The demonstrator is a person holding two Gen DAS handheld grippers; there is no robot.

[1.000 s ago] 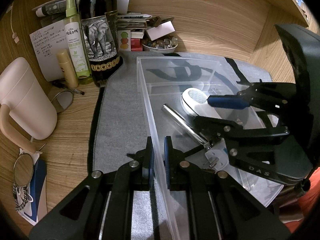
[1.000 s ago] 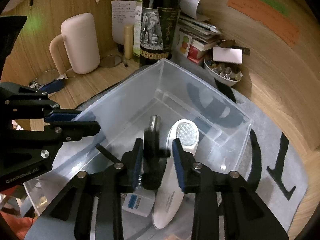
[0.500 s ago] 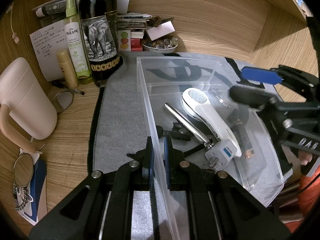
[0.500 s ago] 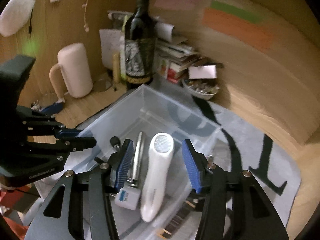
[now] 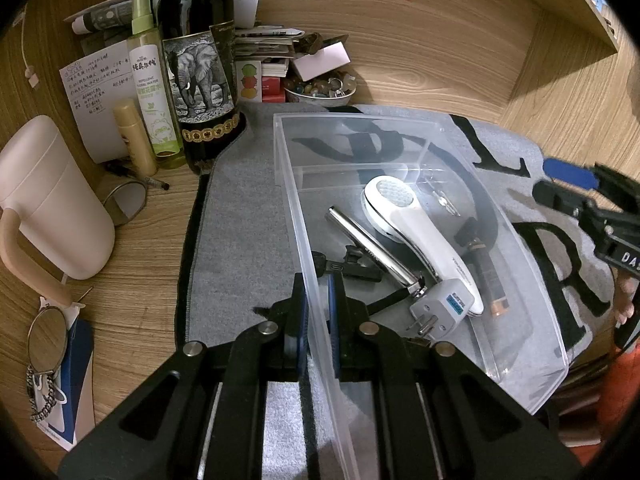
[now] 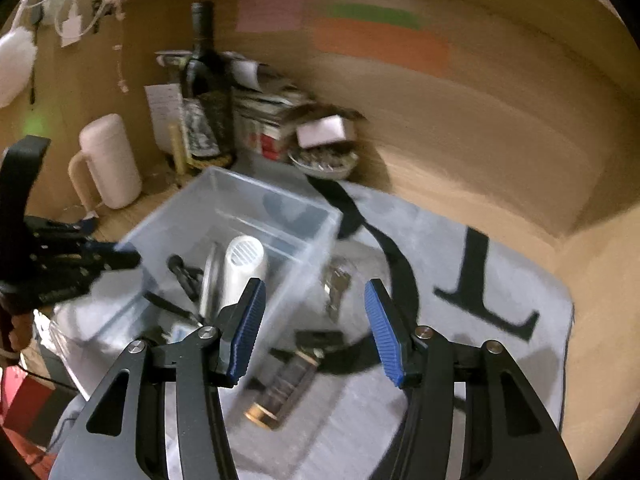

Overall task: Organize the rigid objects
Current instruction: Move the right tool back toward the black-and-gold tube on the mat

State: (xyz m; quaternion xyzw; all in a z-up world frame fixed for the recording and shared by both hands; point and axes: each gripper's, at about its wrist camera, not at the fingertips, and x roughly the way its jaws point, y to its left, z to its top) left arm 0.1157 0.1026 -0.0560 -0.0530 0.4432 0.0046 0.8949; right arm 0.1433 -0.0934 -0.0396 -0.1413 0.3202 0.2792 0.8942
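Observation:
A clear plastic bin (image 5: 532, 292) stands on a grey mat. My left gripper (image 5: 316, 316) is shut on the bin's left wall. Inside the bin lie a white handheld device (image 5: 416, 232), a metal rod (image 5: 372, 246), a white plug adapter (image 5: 440, 312) and a small black piece (image 5: 356, 266). My right gripper (image 6: 316, 328) is open and empty, raised to the right of the bin (image 6: 256, 208). In the blurred right wrist view a dark tube with a gold end (image 6: 280, 388) and a bunch of keys (image 6: 336, 284) lie on the mat outside the bin.
At the back left stand a wine bottle (image 5: 200, 68), a green spray bottle (image 5: 152, 88), a pink jug (image 5: 52, 196), papers and a bowl of trinkets (image 5: 320, 90). Glasses (image 5: 48, 344) lie at the front left. Wooden walls close the back and right.
My right gripper let go of the black piece in the bin, opened wide, and drew back up and to the right. My left gripper kept its hold on the bin wall.

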